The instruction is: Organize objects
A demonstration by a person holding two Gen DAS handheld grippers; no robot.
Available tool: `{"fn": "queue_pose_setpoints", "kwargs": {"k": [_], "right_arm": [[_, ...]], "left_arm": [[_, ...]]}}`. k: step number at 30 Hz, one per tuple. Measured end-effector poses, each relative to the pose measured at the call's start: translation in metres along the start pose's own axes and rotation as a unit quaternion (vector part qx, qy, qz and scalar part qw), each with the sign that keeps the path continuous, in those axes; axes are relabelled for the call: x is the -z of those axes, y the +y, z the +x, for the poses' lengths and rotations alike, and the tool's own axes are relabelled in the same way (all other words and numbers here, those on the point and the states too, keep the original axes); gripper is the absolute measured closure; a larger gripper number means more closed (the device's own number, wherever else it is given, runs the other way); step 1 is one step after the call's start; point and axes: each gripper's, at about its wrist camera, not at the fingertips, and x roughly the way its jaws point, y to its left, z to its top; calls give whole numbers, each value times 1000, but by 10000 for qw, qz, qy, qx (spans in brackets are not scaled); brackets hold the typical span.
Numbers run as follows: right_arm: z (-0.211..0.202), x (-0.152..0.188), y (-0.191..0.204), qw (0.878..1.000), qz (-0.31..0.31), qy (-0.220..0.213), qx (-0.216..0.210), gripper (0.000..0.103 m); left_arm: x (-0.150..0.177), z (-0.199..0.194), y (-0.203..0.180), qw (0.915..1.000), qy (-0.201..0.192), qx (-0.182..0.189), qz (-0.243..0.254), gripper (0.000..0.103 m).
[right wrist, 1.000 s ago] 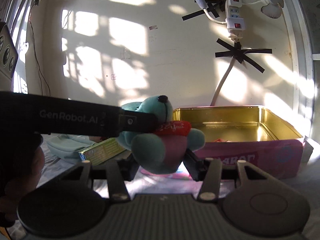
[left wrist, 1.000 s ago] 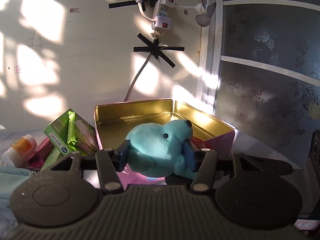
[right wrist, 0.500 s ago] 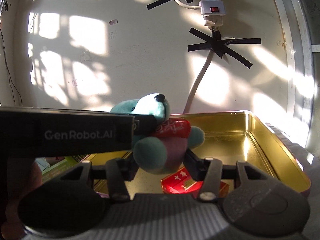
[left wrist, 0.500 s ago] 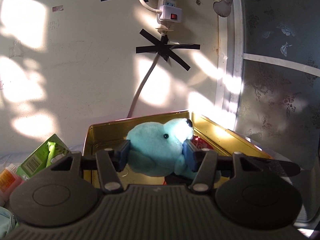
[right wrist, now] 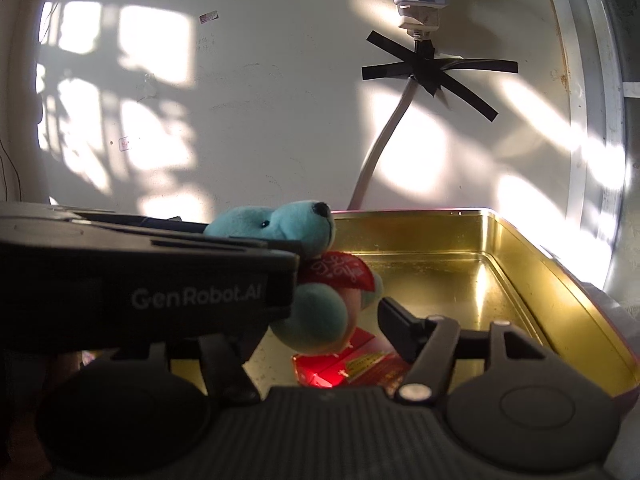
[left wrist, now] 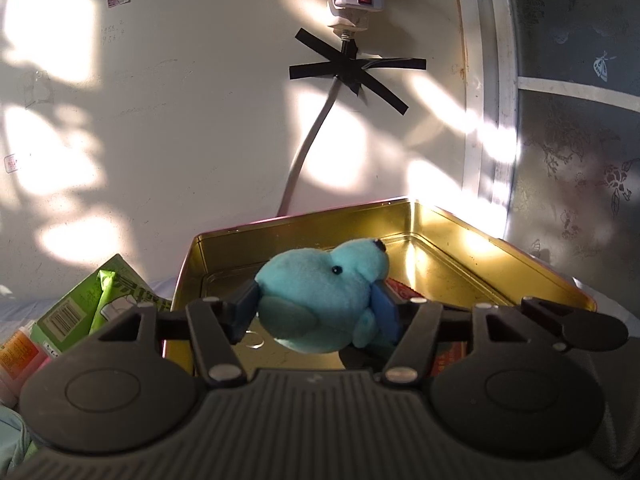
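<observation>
Sunlit patches fall across a cream wall, where a white power strip hangs with its cable fixed under crossed strips of black tape. To the right of the wall stands a dark panel with a flower pattern.

Below the wall sits an open gold-lined tin box, its outer side pink. A red packet lies flat on the tin's floor near the front.

A turquoise teddy bear hangs over the tin's inside, head up and snout pointing right in the left wrist view. It carries a red heart on its chest, seen from the right wrist camera.

Both tongs have just been opening. The left tongs have the bear's head between their blue pads, and the pads touch the plush on either side, so the bear is held there. The right tongs stand wider around the bear's lower body: the right finger is clear of the plush with a gap between, while the left finger is hidden behind the left tongs' dark body, which crosses the right wrist view from the left edge.

Left of the tin, outside it, leans a green carton. Beside that, at the picture's edge, is an orange and pink bottle.
</observation>
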Motion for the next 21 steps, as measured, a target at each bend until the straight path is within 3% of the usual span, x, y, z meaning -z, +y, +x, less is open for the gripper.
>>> {"fn": "queue_pose_setpoints", "kwargs": {"k": [4,6,15,21], "right_arm": [[-3,1,2,9998,-71,-152,137,25],[-6,2,2,9995,-93,-224,180,20],[-28,5,6,9981,-38,-606,115,19],[-45,4,26,9969,-279,-728,112,19]], "left_arm": [[1,-2,0,9997,1,-225,100,38],[2,-3,3,9994,11,-318,96,32],[8,-31,28,9987,70,-504,-84,31],[20,-65,67,9969,37,-734,-286,27]]}}
